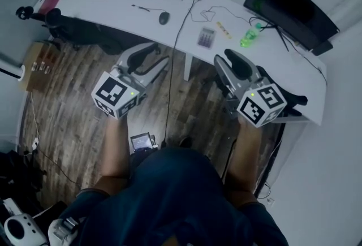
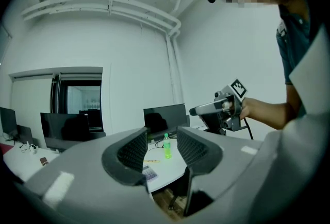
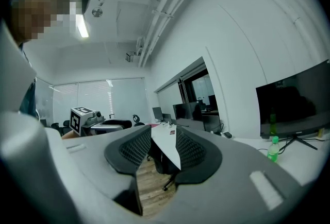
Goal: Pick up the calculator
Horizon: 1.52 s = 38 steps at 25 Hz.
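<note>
The calculator [image 1: 206, 37] is a small grey-purple slab lying flat on the white desk [image 1: 119, 7], near its front edge. In the left gripper view the calculator [image 2: 148, 172] shows low between the jaws, far off. My left gripper [image 1: 151, 57] hangs over the wooden floor, short of the desk and left of the calculator, jaws apart and empty. My right gripper [image 1: 226, 59] floats just below and right of the calculator, also open and empty. Each gripper view shows the other: the right gripper [image 2: 221, 109] and the left gripper [image 3: 85, 117].
A green bottle [image 1: 249, 35] stands right of the calculator, in front of a dark monitor [image 1: 291, 7]. A mouse [image 1: 164, 18], pens and cables lie further left. A black cable [image 1: 176, 52] drops off the desk between the grippers. Office chairs [image 1: 73, 27] sit under the desk's left part.
</note>
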Each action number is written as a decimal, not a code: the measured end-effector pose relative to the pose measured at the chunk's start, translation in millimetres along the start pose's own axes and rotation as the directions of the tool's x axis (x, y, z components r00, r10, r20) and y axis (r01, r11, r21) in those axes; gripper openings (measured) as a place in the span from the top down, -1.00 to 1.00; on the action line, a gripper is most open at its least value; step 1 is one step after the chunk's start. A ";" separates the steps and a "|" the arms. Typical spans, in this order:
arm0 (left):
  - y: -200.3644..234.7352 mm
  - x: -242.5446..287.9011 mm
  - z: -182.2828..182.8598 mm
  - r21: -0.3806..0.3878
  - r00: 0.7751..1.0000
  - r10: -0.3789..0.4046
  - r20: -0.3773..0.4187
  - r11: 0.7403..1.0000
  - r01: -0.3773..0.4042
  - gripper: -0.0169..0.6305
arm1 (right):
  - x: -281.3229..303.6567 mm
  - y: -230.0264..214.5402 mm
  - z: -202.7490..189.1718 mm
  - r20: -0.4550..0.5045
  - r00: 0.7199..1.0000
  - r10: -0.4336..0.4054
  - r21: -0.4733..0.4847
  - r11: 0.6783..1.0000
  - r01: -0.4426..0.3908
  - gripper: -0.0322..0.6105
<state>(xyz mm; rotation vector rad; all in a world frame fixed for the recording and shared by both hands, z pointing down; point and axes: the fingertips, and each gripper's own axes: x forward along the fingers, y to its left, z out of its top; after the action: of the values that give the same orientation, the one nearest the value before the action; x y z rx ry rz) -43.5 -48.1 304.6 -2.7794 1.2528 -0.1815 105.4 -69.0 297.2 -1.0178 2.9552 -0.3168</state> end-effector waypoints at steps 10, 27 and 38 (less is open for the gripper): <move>-16.5 51.9 4.4 0.036 1.000 -0.029 -0.010 0.999 0.029 0.40 | -20.5 -48.1 5.2 0.012 1.000 -0.008 0.009 1.000 0.008 0.41; 34.0 141.9 2.2 0.009 0.970 -0.238 0.043 0.971 0.238 0.41 | -3.2 -107.4 21.0 0.020 0.971 -0.238 0.023 0.971 0.238 0.41; 79.4 195.1 -4.9 0.003 0.935 -0.352 0.048 0.936 0.353 0.41 | 27.1 -141.2 24.4 0.014 0.934 -0.358 0.053 0.933 0.357 0.41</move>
<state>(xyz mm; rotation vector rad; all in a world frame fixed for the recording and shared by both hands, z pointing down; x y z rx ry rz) 25.3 -247.1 313.4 -2.9707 0.7333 -0.1334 171.6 -198.8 301.8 -1.5411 2.7112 -0.3724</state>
